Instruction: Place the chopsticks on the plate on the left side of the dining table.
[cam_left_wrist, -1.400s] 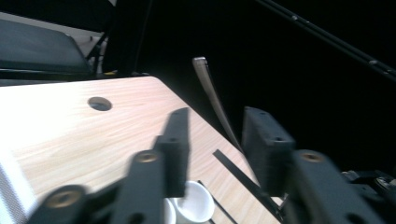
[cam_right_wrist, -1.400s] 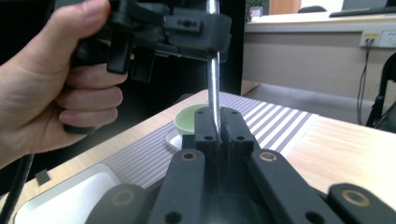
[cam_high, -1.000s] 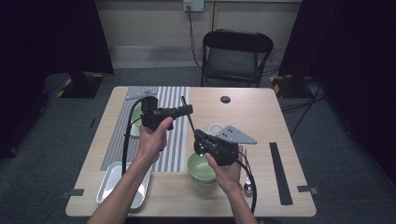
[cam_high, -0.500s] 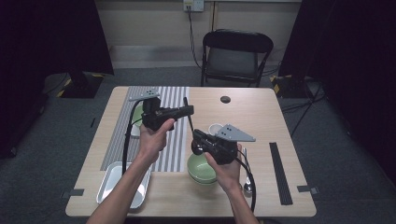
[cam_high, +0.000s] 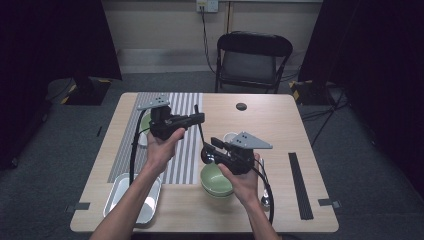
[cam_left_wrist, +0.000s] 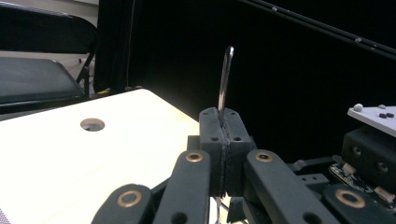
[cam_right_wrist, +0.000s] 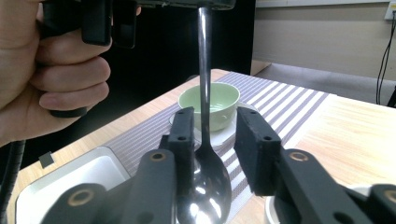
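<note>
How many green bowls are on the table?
2. One bowl sits near the table's front edge, by the person's right hand; it may be a stack hiding more. The other bowl stands on a white saucer on the striped mat.

Setting: a staged recording room or lab, not a home. Evidence: black curtains (cam_high: 60, 40) flanking both sides; bare beige wall with a socket (cam_high: 207, 5) and hanging cables; grey carpet floor; one black folding chair (cam_high: 252, 62) behind a light wooden table (cam_high: 280, 125); tape marks (cam_high: 327, 202) at the table corners; a stand base with yellow-black hazard tape (cam_high: 80, 90) on the floor.
</note>
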